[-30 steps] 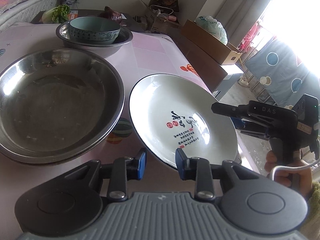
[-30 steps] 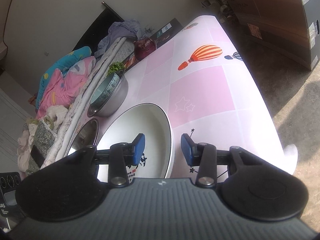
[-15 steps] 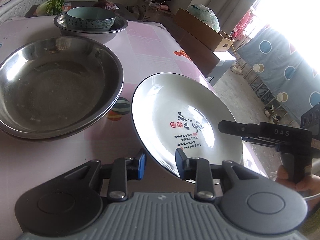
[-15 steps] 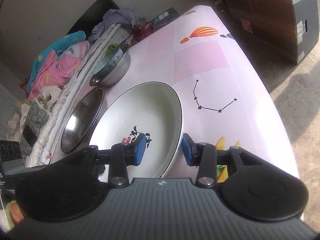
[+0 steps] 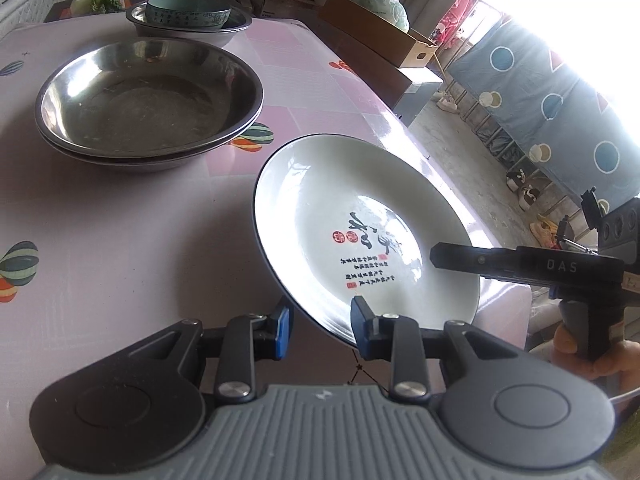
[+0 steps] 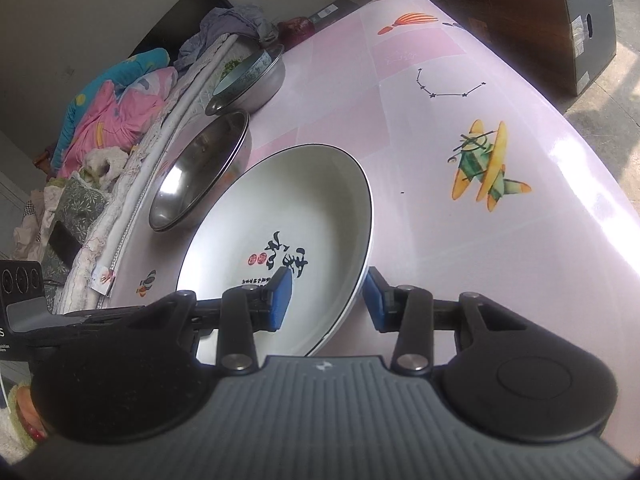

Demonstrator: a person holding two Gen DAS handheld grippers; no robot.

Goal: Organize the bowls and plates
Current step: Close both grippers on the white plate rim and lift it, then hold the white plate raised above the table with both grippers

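A white plate (image 5: 360, 232) with black calligraphy and a dark rim is held tilted above the pink table (image 5: 120, 240). My left gripper (image 5: 320, 330) straddles its near rim, jaws apart with a gap at the left pad. My right gripper (image 6: 326, 298) straddles the opposite rim of the plate (image 6: 288, 232), and shows from the side in the left wrist view (image 5: 440, 258). Two stacked steel basins (image 5: 148, 100) sit far left. A teal bowl (image 5: 188, 12) rests in another steel basin (image 5: 236, 26) behind.
Cardboard boxes (image 5: 376, 28) and a white bag stand on the floor beyond the table's right edge. Bedding and clothes (image 6: 112, 116) pile along the table's far side. The table edge (image 6: 592, 168) curves close on the right.
Both grippers have pulled back toward the near end of the table with the plate between them; the basins now lie farther away. The plate has tilted more.
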